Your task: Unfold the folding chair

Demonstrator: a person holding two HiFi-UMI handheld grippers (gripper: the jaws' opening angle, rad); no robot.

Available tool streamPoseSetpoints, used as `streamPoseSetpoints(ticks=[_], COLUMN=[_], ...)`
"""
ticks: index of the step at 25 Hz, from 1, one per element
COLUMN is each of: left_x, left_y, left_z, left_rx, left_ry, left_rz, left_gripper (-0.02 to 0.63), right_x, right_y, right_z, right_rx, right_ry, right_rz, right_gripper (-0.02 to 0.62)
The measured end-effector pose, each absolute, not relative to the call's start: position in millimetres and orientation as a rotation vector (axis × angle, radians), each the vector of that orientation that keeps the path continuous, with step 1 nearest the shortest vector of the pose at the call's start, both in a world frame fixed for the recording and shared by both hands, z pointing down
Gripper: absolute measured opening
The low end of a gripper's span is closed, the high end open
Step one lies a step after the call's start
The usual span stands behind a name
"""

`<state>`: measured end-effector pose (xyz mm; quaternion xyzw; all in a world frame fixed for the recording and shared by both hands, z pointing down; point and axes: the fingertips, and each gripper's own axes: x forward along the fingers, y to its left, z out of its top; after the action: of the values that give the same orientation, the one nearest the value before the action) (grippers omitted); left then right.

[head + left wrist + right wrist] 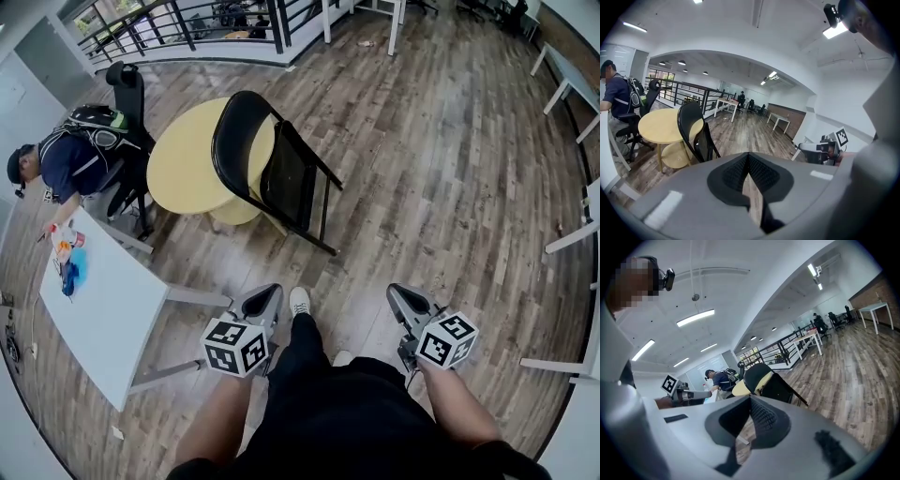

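A black folding chair (272, 169) stands folded on the wooden floor, its back leaning against a round yellow table (183, 169). It shows at left in the left gripper view (696, 133) and at centre in the right gripper view (773, 383). My left gripper (270, 292) and right gripper (398, 292) are held low in front of my body, well short of the chair. Both point towards it. Each has its jaws shut with nothing between them, as its own view shows (749, 157) (751, 399).
A white table (103, 309) stands at the left, with a seated person (70, 159) wearing a backpack beside it. A black office chair (127, 89) is behind that person. A railing (187, 23) runs along the far side. More white tables (572, 84) stand at the right.
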<state>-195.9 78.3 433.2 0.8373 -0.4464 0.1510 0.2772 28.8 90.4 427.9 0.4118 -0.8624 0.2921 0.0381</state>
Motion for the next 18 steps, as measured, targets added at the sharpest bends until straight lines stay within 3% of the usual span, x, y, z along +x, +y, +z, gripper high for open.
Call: streamPoseSetpoints(ticks=[18], left_x=[-295.6], left_y=[-100.9], left_z=[421.5], left_rx=[2.244], left_ry=[-1.315], left_rz=[0.37], left_gripper=[0.008], right_x=[-39.9], right_y=[-72.8], right_z=[405.2], right_rx=[1.323], right_ry=[-2.603], right_rz=[0.825], right_gripper=[-0.005])
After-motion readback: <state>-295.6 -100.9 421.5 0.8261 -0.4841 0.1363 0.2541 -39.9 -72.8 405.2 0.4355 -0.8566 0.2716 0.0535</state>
